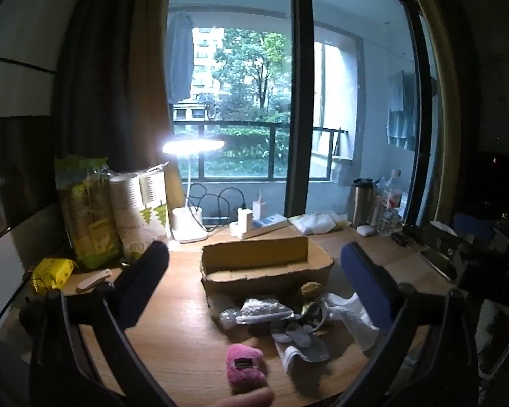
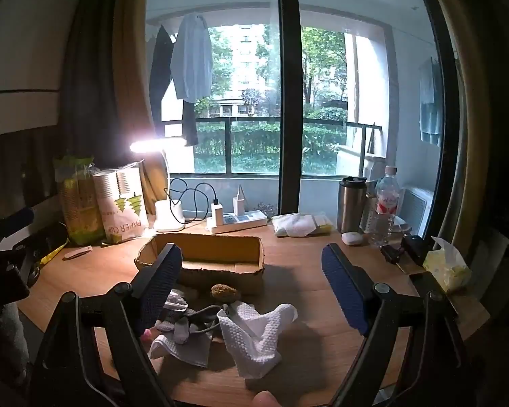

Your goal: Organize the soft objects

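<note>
Only the left wrist shows the pink plush [image 1: 245,368] whole (1 toy).

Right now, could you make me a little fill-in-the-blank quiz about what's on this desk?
1. The cardboard box behind the soft things holds ____.
2. The fuzzy toy nearest the left gripper is ____ in colour.
3. The desk lamp is switched ____.
4. The jaws of the right gripper stand ____.

Missing words: nothing; pink; on; open
</note>
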Tool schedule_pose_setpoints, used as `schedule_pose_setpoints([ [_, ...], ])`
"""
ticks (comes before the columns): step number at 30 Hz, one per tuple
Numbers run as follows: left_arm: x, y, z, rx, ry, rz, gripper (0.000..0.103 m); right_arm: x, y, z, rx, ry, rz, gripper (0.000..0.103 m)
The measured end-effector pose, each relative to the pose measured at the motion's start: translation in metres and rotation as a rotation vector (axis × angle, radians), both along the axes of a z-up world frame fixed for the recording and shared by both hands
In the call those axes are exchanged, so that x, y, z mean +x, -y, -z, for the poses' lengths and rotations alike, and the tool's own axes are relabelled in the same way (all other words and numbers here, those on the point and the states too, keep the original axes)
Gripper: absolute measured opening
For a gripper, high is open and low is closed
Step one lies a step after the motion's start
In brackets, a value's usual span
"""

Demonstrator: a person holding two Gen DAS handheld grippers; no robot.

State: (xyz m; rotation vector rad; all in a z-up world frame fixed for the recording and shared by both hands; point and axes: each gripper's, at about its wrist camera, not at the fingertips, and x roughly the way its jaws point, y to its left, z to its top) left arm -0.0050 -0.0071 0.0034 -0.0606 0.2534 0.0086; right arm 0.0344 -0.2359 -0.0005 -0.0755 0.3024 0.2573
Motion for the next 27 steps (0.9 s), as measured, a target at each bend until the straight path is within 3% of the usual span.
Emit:
schedule_pose_setpoints([
  [27, -0.0068, -0.0014, 0.0002, -0.013, -0.001, 0.015, 0.102, -0.0036, -0.0064, 0.0034, -0.011, -0.015, -0.009, 0.087],
])
